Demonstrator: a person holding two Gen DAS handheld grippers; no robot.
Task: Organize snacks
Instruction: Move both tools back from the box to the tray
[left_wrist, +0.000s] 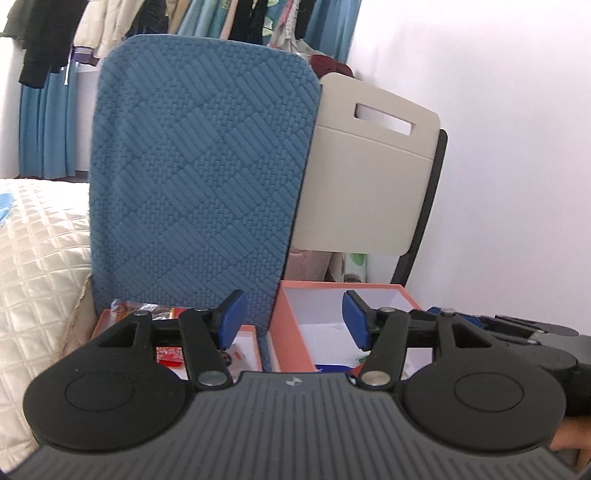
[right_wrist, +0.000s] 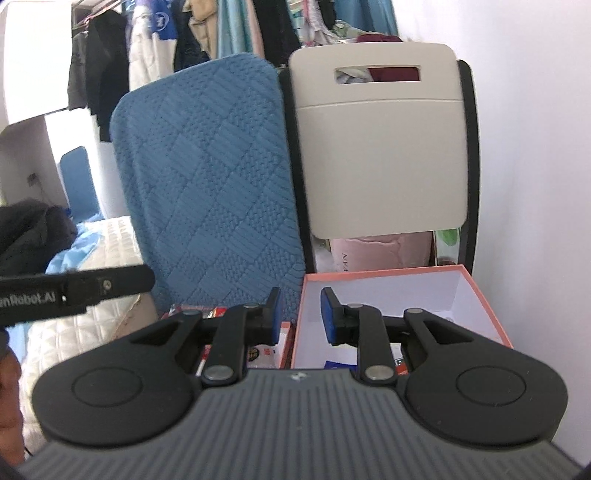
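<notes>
The left box (left_wrist: 110, 321) is mostly hidden behind the left gripper (left_wrist: 291, 319); its red packets (left_wrist: 170, 355) are too small to read. The gripper bodies cover the near part of the right box (right_wrist: 491, 317), and its blue packet (right_wrist: 338, 364) shows only an edge. Clothes (right_wrist: 155, 40) are cut off at the top.

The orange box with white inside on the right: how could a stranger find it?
Find the cream plastic chair back beside the blue quilted cushion. Below it sits the open orange cardboard box with white inside. Its left neighbour is shallower, holding red snack packets.
</notes>
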